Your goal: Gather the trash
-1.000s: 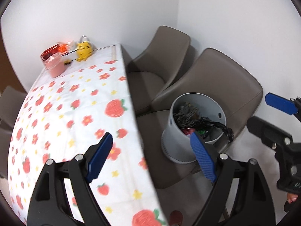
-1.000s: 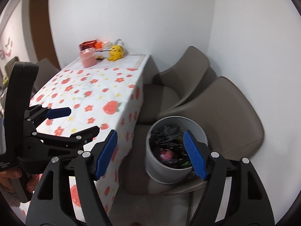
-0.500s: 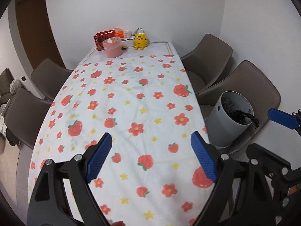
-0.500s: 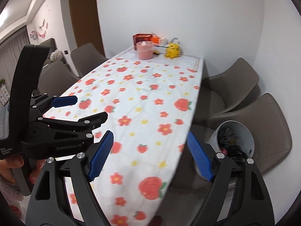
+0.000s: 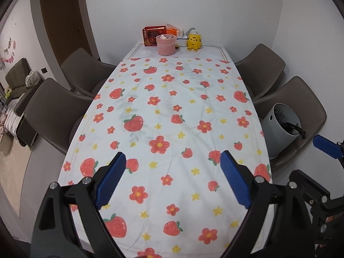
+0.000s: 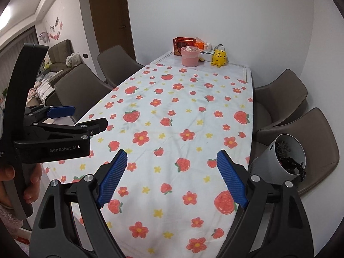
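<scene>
Left wrist view looks down the length of a desk [image 5: 193, 99] covered by a white cloth printed with strawberries and flowers. The left claw [image 5: 172, 180] hangs over the near end with its blue pads wide apart and the jaws opening; nothing sits between them. The right claw [image 6: 169, 177] is likewise spread wide over the cloth and grips nothing.

A grey trash bin [image 5: 279, 126] stands tilted on the seat of a brown chair [image 5: 309, 99] at the desk's right side, with dark trash inside and a black strip [image 5: 297, 129] hanging over its rim. At the far end against the wall stand a pink bucket [image 5: 166, 44], a red box [image 5: 153, 34] and a yellow tiger figure [image 5: 194, 42]. 2 more brown chairs [image 5: 64, 101] line the left side.
</scene>
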The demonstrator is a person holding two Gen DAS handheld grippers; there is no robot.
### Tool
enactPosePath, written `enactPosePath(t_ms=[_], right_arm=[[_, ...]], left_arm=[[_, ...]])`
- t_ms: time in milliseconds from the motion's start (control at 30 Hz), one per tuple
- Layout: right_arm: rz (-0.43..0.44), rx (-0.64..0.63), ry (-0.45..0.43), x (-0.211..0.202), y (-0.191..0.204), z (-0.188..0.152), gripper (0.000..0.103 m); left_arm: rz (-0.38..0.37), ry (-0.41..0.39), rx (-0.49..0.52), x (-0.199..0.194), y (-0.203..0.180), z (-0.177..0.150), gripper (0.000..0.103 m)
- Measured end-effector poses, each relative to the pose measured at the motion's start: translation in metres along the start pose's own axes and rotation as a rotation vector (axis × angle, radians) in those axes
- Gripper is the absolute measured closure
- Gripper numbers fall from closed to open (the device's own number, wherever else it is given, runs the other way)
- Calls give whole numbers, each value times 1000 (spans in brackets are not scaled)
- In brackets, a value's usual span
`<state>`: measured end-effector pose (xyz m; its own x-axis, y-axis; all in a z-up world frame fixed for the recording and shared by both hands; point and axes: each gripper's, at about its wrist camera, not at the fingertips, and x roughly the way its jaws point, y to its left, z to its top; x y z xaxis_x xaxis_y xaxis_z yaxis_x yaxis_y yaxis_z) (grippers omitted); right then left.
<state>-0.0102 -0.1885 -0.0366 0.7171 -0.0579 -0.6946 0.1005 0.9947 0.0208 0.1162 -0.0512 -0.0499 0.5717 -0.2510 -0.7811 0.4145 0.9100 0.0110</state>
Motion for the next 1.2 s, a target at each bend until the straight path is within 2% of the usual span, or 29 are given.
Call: enactPosePath(t_ms=[267, 333, 533, 833, 1200], right_arm=[[17, -68, 11, -18, 17, -7, 21], [26, -76, 16, -24, 19, -9, 21], [40, -86, 17, -42, 21, -8, 21], [34, -59, 43, -49, 12, -7, 21], [32, -62, 52, -50, 10, -9, 21]], left_arm=[[77, 30, -78, -24, 32, -20, 14], [71, 30, -89, -34, 33, -23, 14], [117, 19, -68, -58, 27, -28, 14], [114, 9, -32, -79, 20, -27, 14], [95, 18, 2, -77, 11, -28, 14]])
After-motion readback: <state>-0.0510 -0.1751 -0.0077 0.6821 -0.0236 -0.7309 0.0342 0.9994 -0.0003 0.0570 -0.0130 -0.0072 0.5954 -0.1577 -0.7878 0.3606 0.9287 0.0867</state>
